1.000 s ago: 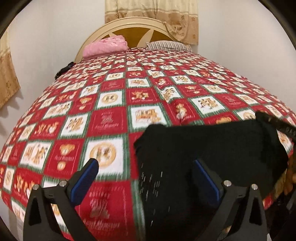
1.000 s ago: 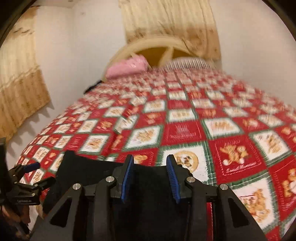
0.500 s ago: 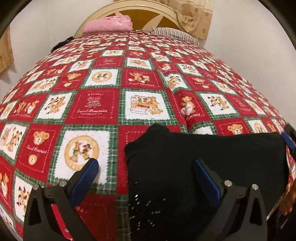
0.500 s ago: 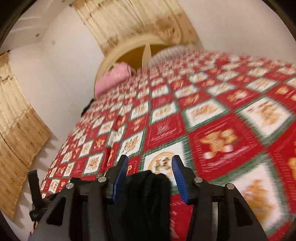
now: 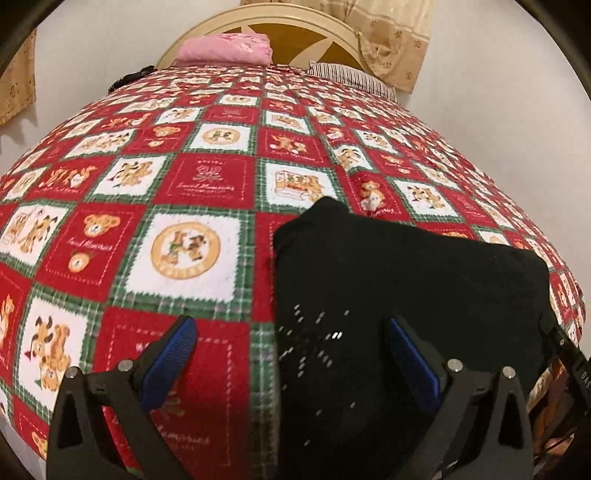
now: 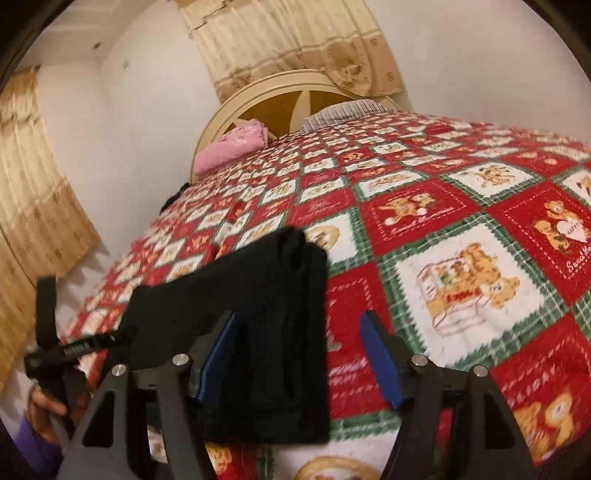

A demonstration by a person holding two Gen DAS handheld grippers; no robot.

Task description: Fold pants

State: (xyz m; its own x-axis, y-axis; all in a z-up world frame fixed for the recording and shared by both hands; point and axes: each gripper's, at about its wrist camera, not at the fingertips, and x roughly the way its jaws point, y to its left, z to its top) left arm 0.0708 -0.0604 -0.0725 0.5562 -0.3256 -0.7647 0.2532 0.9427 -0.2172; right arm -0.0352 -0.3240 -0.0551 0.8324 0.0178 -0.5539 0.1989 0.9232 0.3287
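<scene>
Bed [image 5: 192, 184] carries folded black pants [image 5: 406, 280], lower right of frame. Left tongs [image 5: 291, 354] open, empty; right tongs [image 6: 299, 354] opening, pants between. Releasing; next, likely withdraw.

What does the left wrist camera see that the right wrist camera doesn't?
Only the left wrist view shows the left gripper from behind, wide open, with tiny pale flecks on the black pants. Only the right wrist view shows the right gripper, its fingers opening with the pants' edge between them, a hand holding the other gripper at the left edge, and the side curtain. Both show the folded pants lying on the teddy-bear quilt, the pink pillow and the headboard.
</scene>
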